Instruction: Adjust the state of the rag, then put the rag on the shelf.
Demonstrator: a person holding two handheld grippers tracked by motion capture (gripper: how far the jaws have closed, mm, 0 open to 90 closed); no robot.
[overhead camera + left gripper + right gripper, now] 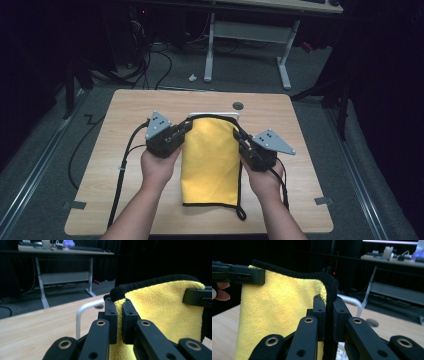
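A yellow microfibre cloth [210,162] with a black sewn border lies lengthwise in the middle of the wooden table [125,115], its near edge close to the near edge of the table and its far edge lifted off the surface. The left gripper [186,128] grips the far left corner of the cloth, and the right gripper [239,134] grips the far right corner, so the far hem hangs stretched between them.

In the left gripper view, the left gripper [119,315] has its two black jaws pressed together on the cloth [162,312], pinching the yellow pile just below the black border. The other gripper's jaw shows at the right edge of that view, clamped on the opposite corner.

In the right gripper view, the right gripper [329,315] has its jaws pinching the black border of the cloth [279,307], which runs down between them. The left gripper's jaw holds the far corner at the upper left of that view, with the person's fingertips beside it.

Behind the raised hem, a white metal rack [214,114] stands on the table, touching or just behind the cloth; its bent tube [83,312] shows in the left gripper view. A round cable hole [238,105] sits in the table just beyond it to the right. A black loop of the border trails off the cloth's near right corner.
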